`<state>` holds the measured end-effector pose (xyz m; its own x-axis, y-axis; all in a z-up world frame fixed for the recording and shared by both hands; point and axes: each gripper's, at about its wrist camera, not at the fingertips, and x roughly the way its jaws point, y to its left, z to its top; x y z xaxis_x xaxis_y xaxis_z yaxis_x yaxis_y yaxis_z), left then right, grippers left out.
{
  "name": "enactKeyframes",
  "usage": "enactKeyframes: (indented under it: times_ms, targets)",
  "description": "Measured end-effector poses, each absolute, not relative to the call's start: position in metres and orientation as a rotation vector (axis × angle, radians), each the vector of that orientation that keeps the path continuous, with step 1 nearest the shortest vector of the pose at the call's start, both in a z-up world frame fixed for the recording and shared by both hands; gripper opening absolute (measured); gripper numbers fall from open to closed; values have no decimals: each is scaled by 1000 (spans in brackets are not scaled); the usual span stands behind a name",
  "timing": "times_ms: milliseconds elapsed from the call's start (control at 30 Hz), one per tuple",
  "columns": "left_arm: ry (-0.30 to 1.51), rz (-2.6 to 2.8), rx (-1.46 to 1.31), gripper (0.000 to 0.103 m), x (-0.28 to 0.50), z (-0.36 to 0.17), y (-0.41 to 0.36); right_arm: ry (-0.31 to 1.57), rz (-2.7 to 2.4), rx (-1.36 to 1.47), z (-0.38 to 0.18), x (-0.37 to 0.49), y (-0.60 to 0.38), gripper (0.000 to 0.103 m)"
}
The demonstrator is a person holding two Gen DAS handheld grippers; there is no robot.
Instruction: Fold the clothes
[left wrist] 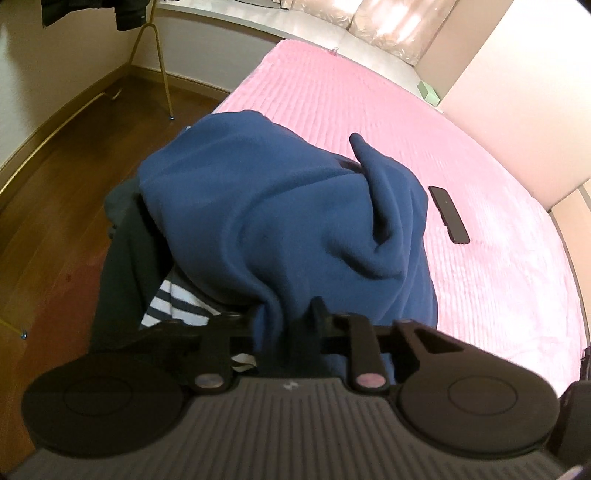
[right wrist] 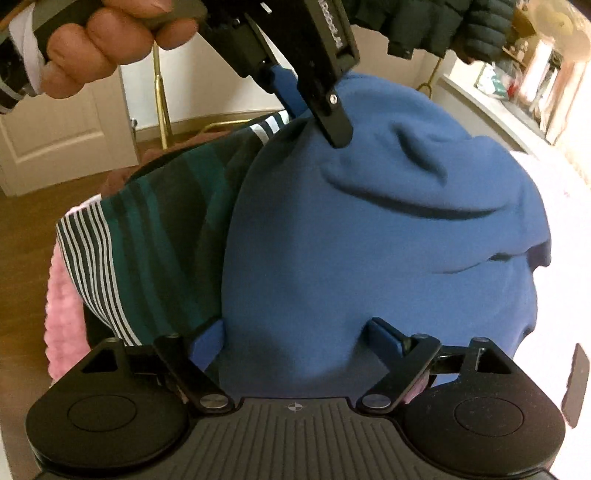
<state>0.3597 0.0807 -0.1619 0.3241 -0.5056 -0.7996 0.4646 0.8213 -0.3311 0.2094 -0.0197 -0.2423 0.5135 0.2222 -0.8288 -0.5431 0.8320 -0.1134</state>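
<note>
A blue fleece garment [left wrist: 280, 221] is bunched on the near end of the pink bed [left wrist: 369, 103]. My left gripper [left wrist: 286, 317] is shut on a fold of it. The same gripper shows from outside in the right wrist view [right wrist: 314, 122], pinching the fleece's far edge. My right gripper [right wrist: 295, 332] is open with its blue-padded fingers [right wrist: 384, 336] spread wide against the fleece [right wrist: 369, 240]. A green, navy and white striped garment [right wrist: 155, 240] lies under the fleece on its left and also shows in the left wrist view [left wrist: 177, 302].
A black phone [left wrist: 448, 214] lies on the bed right of the fleece. A brass clothes rack [left wrist: 159, 62] with dark clothes stands on the wooden floor [left wrist: 55, 206] to the left. Pillows [left wrist: 391, 22] are at the bed's far end. A white door [right wrist: 59, 140] is behind.
</note>
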Motion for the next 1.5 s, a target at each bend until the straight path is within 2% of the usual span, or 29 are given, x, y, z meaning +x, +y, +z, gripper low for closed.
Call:
enactKeyframes:
  times_ms: [67, 133, 200, 533, 800, 967, 1267, 1333, 1400, 1433, 1467, 1500]
  targets:
    - [1054, -649, -40, 13, 358, -156, 81, 932, 460, -333, -237, 213, -26, 57]
    - [1031, -677, -36, 12, 354, -145, 79, 947, 436, -272, -226, 215, -39, 16]
    - [999, -707, -36, 9, 350, -131, 73, 950, 419, -202, -213, 216, -57, 9]
    - [799, -920, -46, 4, 306, -39, 14, 823, 232, 16, -88, 150, -159, 6]
    - [791, -1120, -16, 4, 198, 1, -76, 817, 107, 130, -32, 29, -245, 6]
    - [869, -1220, 30, 4, 114, -13, -159, 840, 25, 187, -20, -75, -332, 6]
    - [1047, -1305, 111, 4, -26, -54, -352, 925, -28, 269, -39, -238, -538, 6]
    - [1082, -1360, 149, 5, -46, -64, -412, 932, -116, 310, -45, -266, -586, 6]
    - [1116, -1389, 178, 13, -65, -72, -468, 947, -258, 385, -57, -291, -630, 7]
    - [1104, -1396, 195, 13, -70, -73, -489, 956, -337, 427, -64, -304, -652, 9]
    - [1092, -1402, 212, 14, -76, -74, -511, 964, -404, 447, -69, -316, -667, 16]
    - [1066, -1407, 231, 18, -79, -74, -525, 973, -459, 442, -73, -326, -677, 31]
